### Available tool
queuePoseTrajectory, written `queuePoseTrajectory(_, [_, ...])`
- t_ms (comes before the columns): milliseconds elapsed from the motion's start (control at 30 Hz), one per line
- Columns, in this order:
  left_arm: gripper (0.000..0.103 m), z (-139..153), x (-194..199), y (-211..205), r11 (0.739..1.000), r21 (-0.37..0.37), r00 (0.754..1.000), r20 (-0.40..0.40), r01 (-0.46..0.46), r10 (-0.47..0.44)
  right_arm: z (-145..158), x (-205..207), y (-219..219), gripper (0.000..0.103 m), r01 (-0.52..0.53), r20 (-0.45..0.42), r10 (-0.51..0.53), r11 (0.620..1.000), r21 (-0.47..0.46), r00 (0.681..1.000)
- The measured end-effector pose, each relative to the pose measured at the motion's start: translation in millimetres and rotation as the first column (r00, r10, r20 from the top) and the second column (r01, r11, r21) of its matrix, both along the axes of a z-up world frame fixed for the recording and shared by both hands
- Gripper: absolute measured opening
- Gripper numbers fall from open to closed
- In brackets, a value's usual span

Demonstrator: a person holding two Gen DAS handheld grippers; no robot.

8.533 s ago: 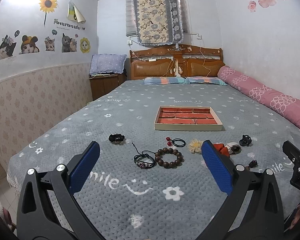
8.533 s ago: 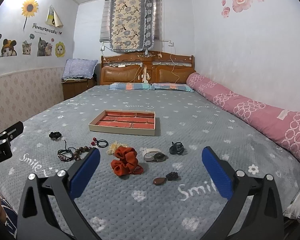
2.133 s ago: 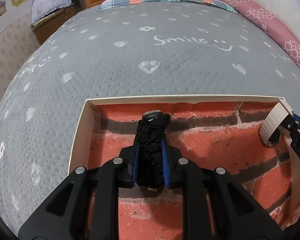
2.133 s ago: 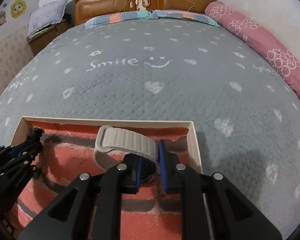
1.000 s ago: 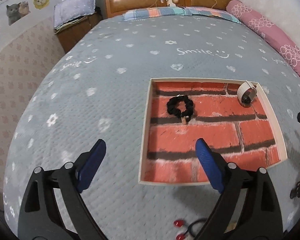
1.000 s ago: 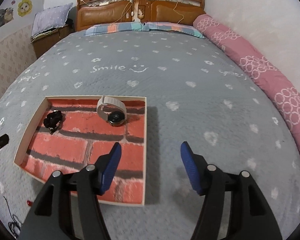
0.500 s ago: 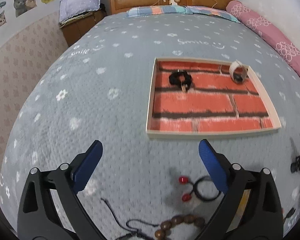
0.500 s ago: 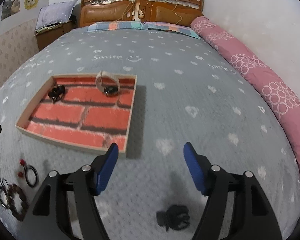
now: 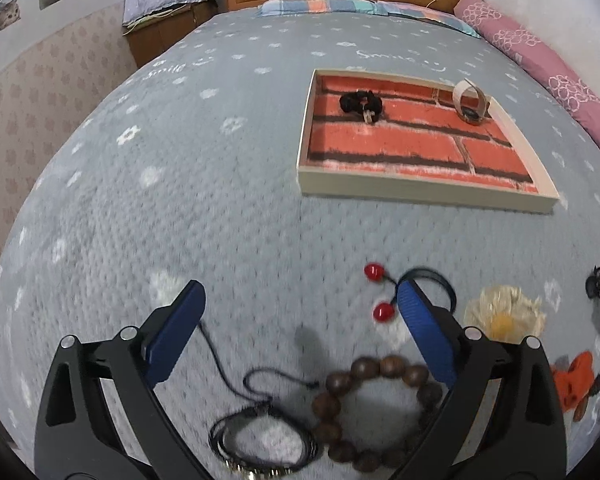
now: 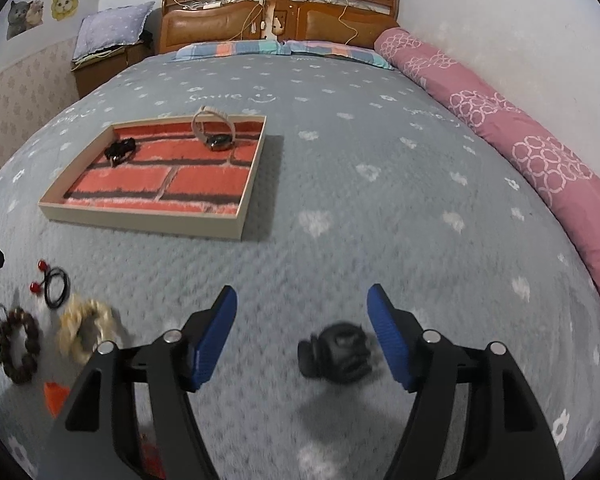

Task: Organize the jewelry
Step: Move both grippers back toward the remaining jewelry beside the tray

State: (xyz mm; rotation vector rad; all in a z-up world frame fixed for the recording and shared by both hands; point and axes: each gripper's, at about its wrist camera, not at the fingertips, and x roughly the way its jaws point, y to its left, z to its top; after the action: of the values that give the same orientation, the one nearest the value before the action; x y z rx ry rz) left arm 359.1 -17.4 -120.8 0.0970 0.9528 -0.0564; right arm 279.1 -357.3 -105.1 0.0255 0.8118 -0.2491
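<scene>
I am working the pick-up stage of sorting the jewelry: two pieces are already lying in the tray [image 9: 420,190], and both grippers are hanging empty over the loose pieces near the foot edge of the bed [image 10: 380,140].

My left gripper [image 9: 298,332] is spread wide, holding nothing, and is hovering above the wooden bead bracelet [image 9: 376,404], which is lying flat as a ring of dark brown beads. Just beside it, toward the left edge of the bed, a black cord bracelet [image 9: 260,440] is trailing a loose string. A hair tie with red beads [image 9: 384,292] is lying partly behind the gripper's right finger.

My right gripper [image 10: 302,332] is also open and empty, with the black hair clip [image 10: 338,354] sitting between its fingers, nearer the right one; it looks small, lumpy and blurred.

In the tray, the black scrunchie [image 9: 360,103] is resting at the far left corner and the watch [image 9: 470,100] with its pale strap is standing at the far right corner.

Next, I judge, each gripper needs lowering and closing on the piece below it; the beads could roll out of the grip.
</scene>
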Motion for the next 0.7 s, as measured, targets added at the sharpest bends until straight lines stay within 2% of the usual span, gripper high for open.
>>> queuePoseTrajectory(267, [0.094,-13,-39,8,1.000,0.006,1.000,0.028,-0.002,0.002,-22,-40,1,0.067,-0.004,0.017,0.003,1.000,0.031,1.000])
queuePoseTrajectory(433, [0.094,-18,-61,13,1.000,0.019,0.999,0.054,0.003,-0.004,-20,-69,8,0.067,-0.015,0.069,0.011,0.998,0.062,0.998])
queuePoseTrajectory(700, [0.094,-28,-79,28,0.999,0.005,0.998,0.063,-0.032,0.032,-13,-104,37,0.067,-0.064,0.126,0.058,0.997,0.046,0.990])
